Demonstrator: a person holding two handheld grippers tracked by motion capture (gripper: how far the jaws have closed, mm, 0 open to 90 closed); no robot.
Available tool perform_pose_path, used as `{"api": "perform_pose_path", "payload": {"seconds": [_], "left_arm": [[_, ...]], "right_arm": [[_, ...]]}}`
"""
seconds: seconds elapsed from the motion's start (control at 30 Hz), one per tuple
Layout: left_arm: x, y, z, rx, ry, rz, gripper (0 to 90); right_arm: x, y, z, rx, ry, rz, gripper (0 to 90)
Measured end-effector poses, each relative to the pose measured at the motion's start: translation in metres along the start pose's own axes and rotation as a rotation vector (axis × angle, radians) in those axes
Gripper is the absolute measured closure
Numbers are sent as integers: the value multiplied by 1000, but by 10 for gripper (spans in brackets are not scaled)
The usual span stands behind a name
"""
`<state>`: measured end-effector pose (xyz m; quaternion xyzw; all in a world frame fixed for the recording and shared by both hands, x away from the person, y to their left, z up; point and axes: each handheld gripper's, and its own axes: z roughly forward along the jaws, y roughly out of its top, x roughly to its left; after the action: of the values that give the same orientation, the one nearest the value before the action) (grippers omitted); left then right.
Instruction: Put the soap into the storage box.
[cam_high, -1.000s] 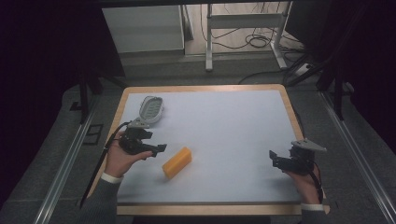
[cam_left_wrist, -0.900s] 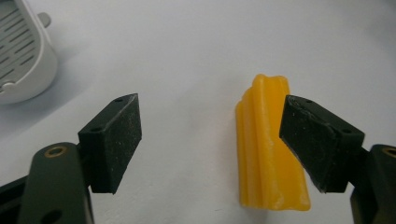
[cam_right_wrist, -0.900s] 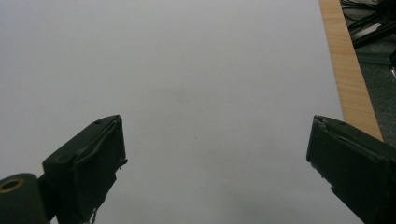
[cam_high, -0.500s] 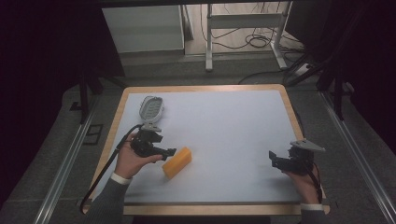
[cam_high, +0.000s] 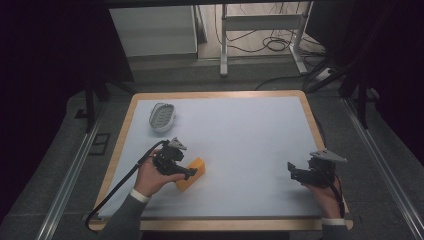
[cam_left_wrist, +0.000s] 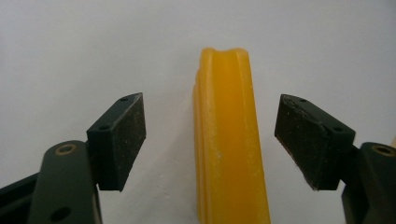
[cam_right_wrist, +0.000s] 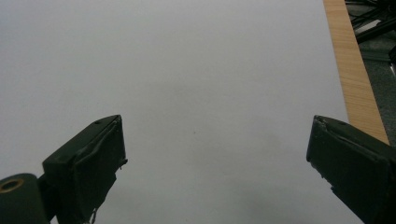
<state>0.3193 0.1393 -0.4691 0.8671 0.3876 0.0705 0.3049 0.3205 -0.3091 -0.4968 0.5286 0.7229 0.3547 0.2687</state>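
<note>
A yellow-orange block (cam_high: 198, 167) lies on the white table top (cam_high: 240, 135), left of the middle. My left gripper (cam_high: 189, 174) reaches it from the left and is low over its near end. In the left gripper view the block (cam_left_wrist: 229, 140) runs lengthwise between the two black pads (cam_left_wrist: 123, 137), with a gap on each side. Those jaws have just been closing a little and do not touch the block. My right gripper (cam_high: 291, 172) rests at the front right, open, with bare table between its jaws (cam_right_wrist: 215, 158).
A grey oval slotted dish (cam_high: 162, 116) sits at the back left of the table. The wooden table rim (cam_right_wrist: 350, 60) runs close to the right gripper's right side. A black cable (cam_high: 120, 187) trails from the left gripper over the front left edge.
My left gripper has moved right and down from beside the block until its jaws straddle the block's near end. The right gripper and the block have stayed put.
</note>
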Motion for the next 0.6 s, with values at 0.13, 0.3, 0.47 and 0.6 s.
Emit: {"api": "perform_pose_path", "payload": {"seconds": [0.13, 0.3, 0.47, 0.6], "left_arm": [[-4, -2, 9, 29, 2, 0, 285], [-8, -2, 21, 68, 10, -17, 360], [-11, -3, 28, 84, 4, -21, 419], [-12, -5, 31, 98, 15, -20, 469]], "right_arm": [[1, 0, 1, 5, 3, -3, 45], [2, -1, 2, 9, 1, -7, 45], [3, -1, 4, 14, -2, -14, 45], [3, -2, 4, 15, -5, -17, 45]]}}
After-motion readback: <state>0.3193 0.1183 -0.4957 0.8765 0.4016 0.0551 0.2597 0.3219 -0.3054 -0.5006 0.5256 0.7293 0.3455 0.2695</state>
